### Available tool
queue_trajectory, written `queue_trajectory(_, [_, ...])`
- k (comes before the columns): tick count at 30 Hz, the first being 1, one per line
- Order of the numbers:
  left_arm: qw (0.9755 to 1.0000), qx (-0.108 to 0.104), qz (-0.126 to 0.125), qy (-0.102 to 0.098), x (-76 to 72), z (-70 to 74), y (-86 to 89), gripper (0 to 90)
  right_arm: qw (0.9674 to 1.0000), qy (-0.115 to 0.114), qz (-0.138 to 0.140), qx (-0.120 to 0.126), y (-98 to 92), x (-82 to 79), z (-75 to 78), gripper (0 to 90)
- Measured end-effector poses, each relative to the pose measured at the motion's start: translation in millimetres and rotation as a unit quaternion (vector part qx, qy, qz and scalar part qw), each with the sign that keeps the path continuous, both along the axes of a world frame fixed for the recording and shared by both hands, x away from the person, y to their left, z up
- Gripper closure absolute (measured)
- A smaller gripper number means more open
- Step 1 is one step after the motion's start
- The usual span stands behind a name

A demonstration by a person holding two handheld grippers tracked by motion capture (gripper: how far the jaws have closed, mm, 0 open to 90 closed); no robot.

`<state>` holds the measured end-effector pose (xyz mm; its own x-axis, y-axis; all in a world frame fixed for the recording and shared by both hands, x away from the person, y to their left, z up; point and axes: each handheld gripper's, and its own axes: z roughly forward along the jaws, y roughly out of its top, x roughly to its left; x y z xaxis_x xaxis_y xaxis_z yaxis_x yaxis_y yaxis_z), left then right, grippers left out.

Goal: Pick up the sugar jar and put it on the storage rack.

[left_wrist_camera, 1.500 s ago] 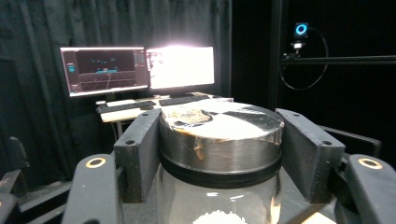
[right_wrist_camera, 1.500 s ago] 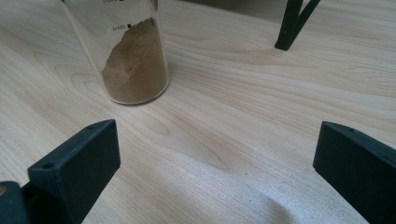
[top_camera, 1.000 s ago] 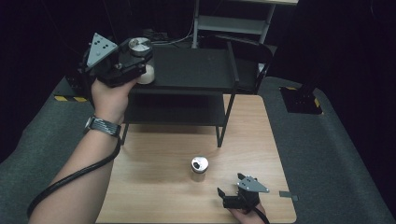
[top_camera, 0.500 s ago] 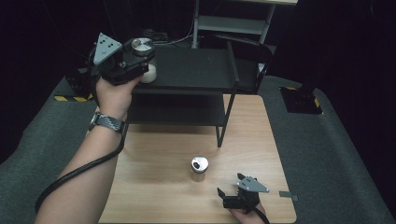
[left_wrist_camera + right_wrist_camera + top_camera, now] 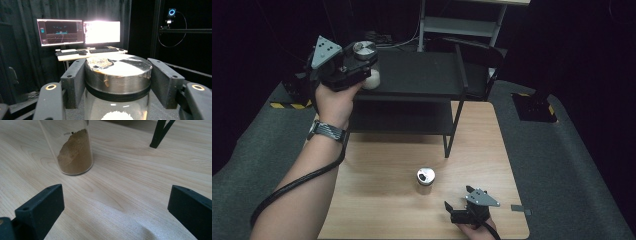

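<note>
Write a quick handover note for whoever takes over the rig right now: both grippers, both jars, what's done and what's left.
Left gripper: shut on the jar of white powder, held at the black shelf's top left edge.
Right gripper: open, low over the wooden table, holding nothing.
Jar of brown powder: upright on the table, beyond the right gripper.
Done: nothing set down.
Left: apparently place the held jar; goal unstated.

Black tools [image 5: 364, 70], silver-lidded jar [image 5: 117, 82] of white grains, brown powder jar [image 5: 72, 147], pale woodgrain table [image 5: 377, 200]
</note>
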<state>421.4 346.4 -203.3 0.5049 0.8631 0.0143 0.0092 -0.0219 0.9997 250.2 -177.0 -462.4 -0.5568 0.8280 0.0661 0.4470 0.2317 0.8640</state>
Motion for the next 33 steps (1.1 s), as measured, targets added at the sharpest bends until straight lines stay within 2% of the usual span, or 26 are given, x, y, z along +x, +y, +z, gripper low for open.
queue_trajectory(13, [1.0000, 0.001, 0.001, 0.007, 1.4, 3.0, -1.3, 34.3, 1.0000, -0.002, -0.001, 0.000, 0.2, -0.5, -0.3, 0.1])
queue_trajectory(27, [0.9999, -0.009, -0.001, 0.009, 1.6, 0.3, 0.2, 34.1, 1.0000, -0.001, -0.001, -0.003, 1.1, -0.7, 0.2, 0.2])
queue_trajectory(33, [0.9998, -0.014, -0.005, 0.010, -0.6, -1.4, 0.8, 28.3, 1.0000, -0.001, -0.004, 0.002, -0.4, -0.7, -0.6, 0.2])
